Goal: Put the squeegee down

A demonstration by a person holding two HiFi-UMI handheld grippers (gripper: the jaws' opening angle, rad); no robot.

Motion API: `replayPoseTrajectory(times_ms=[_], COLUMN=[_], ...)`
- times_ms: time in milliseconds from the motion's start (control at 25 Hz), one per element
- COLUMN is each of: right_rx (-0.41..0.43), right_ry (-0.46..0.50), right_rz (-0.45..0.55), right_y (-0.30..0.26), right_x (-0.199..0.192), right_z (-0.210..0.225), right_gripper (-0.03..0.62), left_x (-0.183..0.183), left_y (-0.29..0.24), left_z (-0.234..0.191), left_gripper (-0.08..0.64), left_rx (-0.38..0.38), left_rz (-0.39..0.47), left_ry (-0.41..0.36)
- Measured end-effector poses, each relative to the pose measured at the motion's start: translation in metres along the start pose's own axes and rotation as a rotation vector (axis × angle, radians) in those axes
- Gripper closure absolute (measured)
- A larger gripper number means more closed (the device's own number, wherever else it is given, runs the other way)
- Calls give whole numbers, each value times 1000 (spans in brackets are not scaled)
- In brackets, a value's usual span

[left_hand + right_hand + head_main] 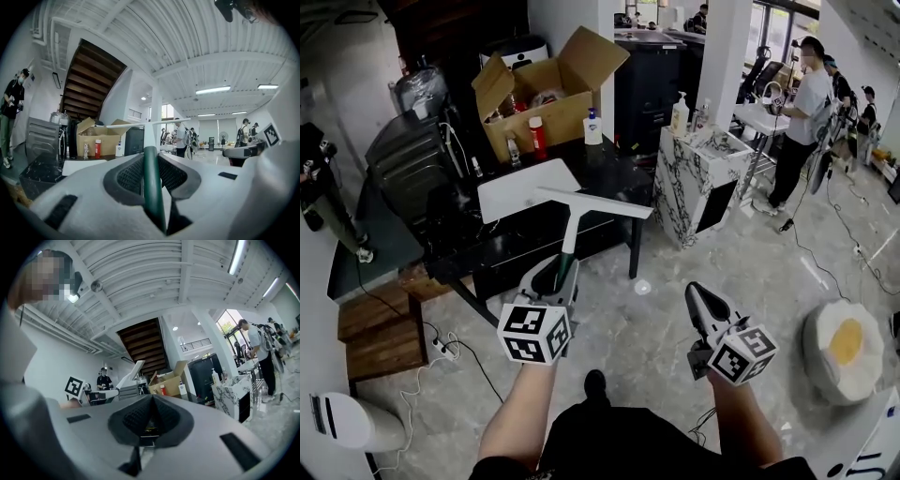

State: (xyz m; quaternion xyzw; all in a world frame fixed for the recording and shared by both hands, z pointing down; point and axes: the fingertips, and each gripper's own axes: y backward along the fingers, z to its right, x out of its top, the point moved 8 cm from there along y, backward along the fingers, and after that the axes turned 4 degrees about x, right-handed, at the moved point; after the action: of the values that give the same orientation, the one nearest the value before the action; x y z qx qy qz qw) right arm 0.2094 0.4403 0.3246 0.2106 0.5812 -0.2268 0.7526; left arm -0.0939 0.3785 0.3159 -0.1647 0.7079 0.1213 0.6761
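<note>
The squeegee has a green handle [566, 260], a white neck and a long white blade [595, 202]. My left gripper [563, 274] is shut on the handle and holds it about level, the blade out over the near edge of the black table [609, 169]. In the left gripper view the green handle [151, 183] runs between the jaws of the left gripper [151, 161], with the blade [149, 124] crosswise ahead. My right gripper [696, 293] floats over the floor to the right, shut on nothing. The right gripper [151, 416] shows its pads pressed together, with the blade [131, 373] to its left.
On the table lie a white board [525, 187], an open cardboard box [548, 94], a red bottle [537, 136] and a white bottle [593, 127]. A marble cabinet [694, 178] stands to the right. A round cushion [844, 347] lies on the floor, wooden steps [380, 337] at left. People stand at back right.
</note>
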Motion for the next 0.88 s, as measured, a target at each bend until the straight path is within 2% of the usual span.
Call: replayPoseTrajectory(times_ms=[480,880], right_rx=[-16,-10], right_ry=[-12,-11], right_rz=[-70,-132], right_y=[-136,-222], right_x=[-1,-15], right_z=[32,26], right_gripper=[586,586], left_x=[15,11], left_y=[-110,-144], left_z=[-93,-171], left_gripper=[457,457], left_rx=[-48,-50], left_rz=[1,-8], left_ry=[18,48])
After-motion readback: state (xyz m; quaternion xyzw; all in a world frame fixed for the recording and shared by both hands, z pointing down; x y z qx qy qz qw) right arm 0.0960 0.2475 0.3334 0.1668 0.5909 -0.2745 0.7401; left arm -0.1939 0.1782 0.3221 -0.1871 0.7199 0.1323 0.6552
